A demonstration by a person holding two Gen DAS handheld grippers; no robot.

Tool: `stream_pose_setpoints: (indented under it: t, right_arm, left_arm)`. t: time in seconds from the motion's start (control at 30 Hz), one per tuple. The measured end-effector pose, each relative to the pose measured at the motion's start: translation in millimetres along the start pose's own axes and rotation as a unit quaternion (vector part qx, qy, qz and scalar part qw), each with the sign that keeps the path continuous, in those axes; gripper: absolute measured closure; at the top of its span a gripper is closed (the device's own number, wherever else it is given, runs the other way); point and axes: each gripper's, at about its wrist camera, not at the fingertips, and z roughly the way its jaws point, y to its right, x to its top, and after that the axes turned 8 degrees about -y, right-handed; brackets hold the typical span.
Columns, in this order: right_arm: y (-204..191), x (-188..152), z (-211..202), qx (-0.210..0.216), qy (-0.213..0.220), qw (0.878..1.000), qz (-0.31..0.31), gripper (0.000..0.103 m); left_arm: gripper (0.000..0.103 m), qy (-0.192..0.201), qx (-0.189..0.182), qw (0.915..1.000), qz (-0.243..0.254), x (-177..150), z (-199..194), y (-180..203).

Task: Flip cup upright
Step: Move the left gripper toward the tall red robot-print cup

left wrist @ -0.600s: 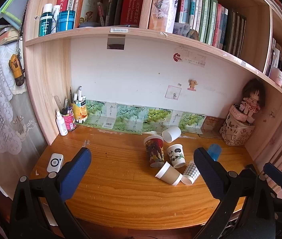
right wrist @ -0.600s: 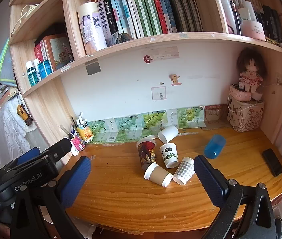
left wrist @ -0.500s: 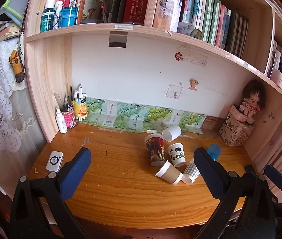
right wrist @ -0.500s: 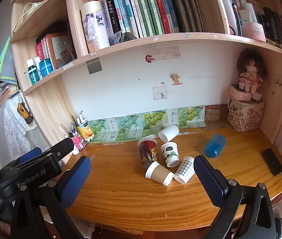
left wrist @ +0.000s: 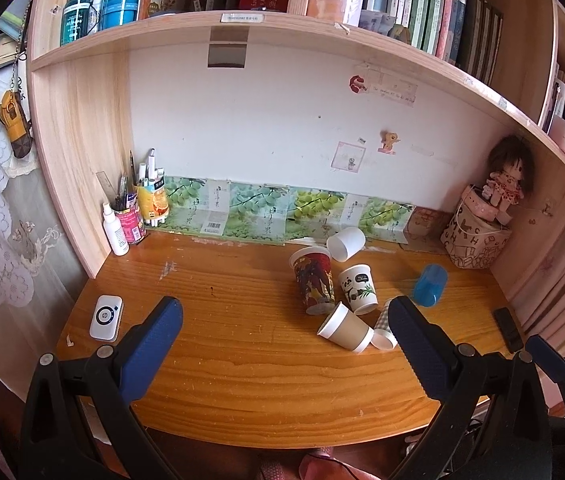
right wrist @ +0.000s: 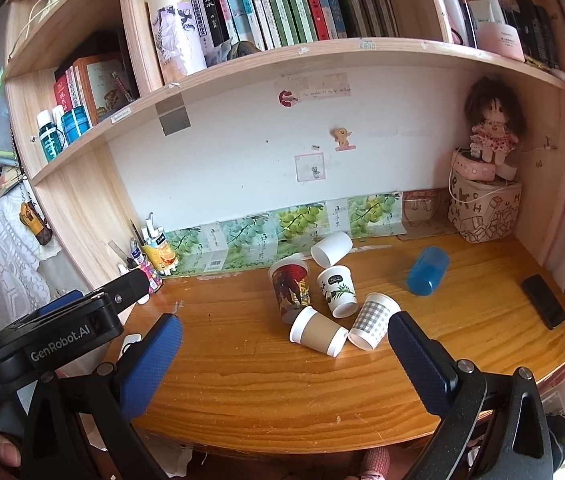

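Note:
Several paper cups lie tipped over in a cluster on the wooden desk (left wrist: 242, 364): a red printed cup (left wrist: 313, 280) (right wrist: 291, 287), a white panda cup (left wrist: 358, 289) (right wrist: 337, 290), a brown sleeved cup (left wrist: 345, 332) (right wrist: 318, 330), a checked cup (right wrist: 372, 321) (left wrist: 384, 327) and a plain white cup (left wrist: 345, 243) (right wrist: 331, 247). A blue plastic cup (left wrist: 430, 284) (right wrist: 428, 270) lies on its side to their right. My left gripper (left wrist: 284, 344) and right gripper (right wrist: 284, 344) are both open and empty, held above the desk's front edge, short of the cups.
A white pocket device (left wrist: 105, 317) lies at the desk's left. A pen holder (left wrist: 130, 216) and spray bottle (left wrist: 115, 231) stand in the back left corner. A black phone (right wrist: 543, 294) lies at right. A doll on a printed bag (right wrist: 482, 208) fills the back right corner. A bookshelf (right wrist: 322, 56) hangs overhead.
Both grippers have drifted slightly, and the shelf and desk sit a little lower in the views. Both stay open. The cups have not moved.

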Motion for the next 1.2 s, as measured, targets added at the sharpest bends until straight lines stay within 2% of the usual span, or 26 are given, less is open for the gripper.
stream_pose_setpoints:
  t: [0.3, 0.4, 0.6, 0.77, 0.97, 1.2]
  right_arm:
    - [14.9, 20.3, 53.0, 0.033, -0.053, 0.998, 0.026, 0.000]
    - [19.8, 32.4, 70.2, 0.048, -0.058, 0.997, 0.028, 0.000]
    - [29.8, 58.0, 104.3, 0.056, -0.071, 0.995, 0.032, 0.000]
    - [40.1, 72.7, 135.1, 0.049, -0.095, 0.994, 0.031, 0.000]
    - [54.8, 86.3, 165.4, 0.034, -0.121, 0.992, 0.029, 0.000]
    - [70.7, 95.3, 201.6, 0.042, -0.146, 0.988, 0.033, 0.000]
  left_arm:
    - [0.000, -0.030, 0.039, 0.9983, -0.032, 13.3, 25.2, -13.3]
    - [0.000, -0.032, 0.045, 0.9977, -0.039, 23.8, 35.3, -15.1]
    - [0.001, -0.066, 0.069, 0.9951, -0.028, 47.8, 70.2, -5.6]
    - [0.000, -0.105, 0.065, 0.9921, -0.021, 67.5, 114.1, 5.1]
    - [0.001, -0.163, 0.027, 0.9858, -0.027, 91.4, 172.4, 17.6]
    - [0.001, -0.205, 0.026, 0.9784, -0.011, 104.7, 230.5, 32.4]
